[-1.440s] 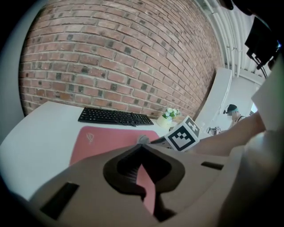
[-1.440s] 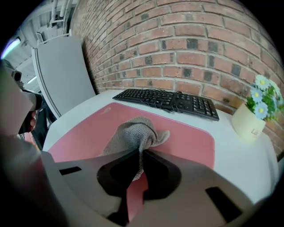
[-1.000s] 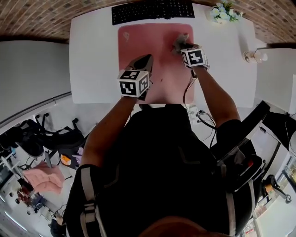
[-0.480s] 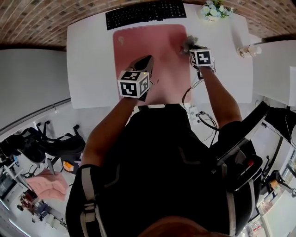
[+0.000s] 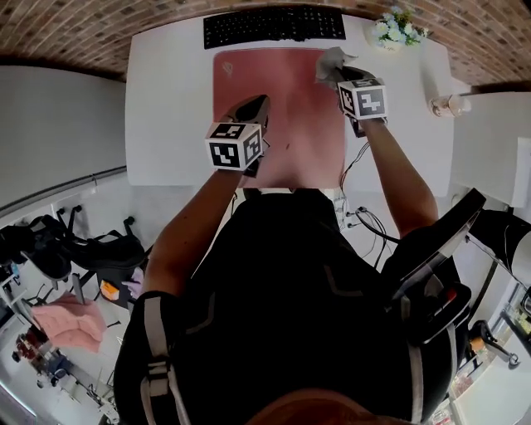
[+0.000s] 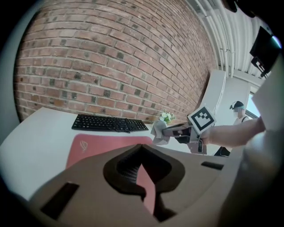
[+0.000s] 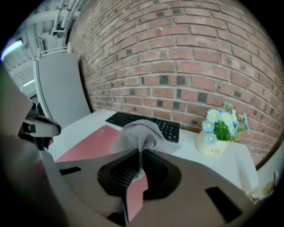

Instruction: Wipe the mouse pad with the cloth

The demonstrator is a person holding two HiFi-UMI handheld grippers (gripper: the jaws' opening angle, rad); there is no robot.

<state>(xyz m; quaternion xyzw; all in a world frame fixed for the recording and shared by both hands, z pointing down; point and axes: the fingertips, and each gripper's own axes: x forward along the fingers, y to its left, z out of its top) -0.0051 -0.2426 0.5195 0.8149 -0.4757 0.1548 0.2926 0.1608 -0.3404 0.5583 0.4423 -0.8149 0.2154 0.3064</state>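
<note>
A pink mouse pad (image 5: 282, 100) lies on the white desk (image 5: 166, 108) below the black keyboard (image 5: 274, 25). My right gripper (image 5: 338, 70) is shut on a grey cloth (image 5: 330, 62), holding it above the pad's far right corner; the cloth (image 7: 140, 135) bunches up from the closed jaws in the right gripper view. Over the pad's left half hovers my left gripper (image 5: 253, 108), shut with nothing in it. The left gripper view shows the pad (image 6: 106, 144), the cloth (image 6: 159, 131) and the right gripper (image 6: 171, 131) off to the right.
A small pot of flowers (image 5: 397, 26) stands at the desk's far right corner, beside the keyboard. A lamp-like object (image 5: 452, 104) sits at the right edge. A brick wall (image 7: 177, 66) runs behind the desk. Cables (image 5: 348, 178) hang off the front edge.
The right gripper has carried the cloth from the pad's right side up toward its far right corner. The left gripper has stayed over the pad's left half.
</note>
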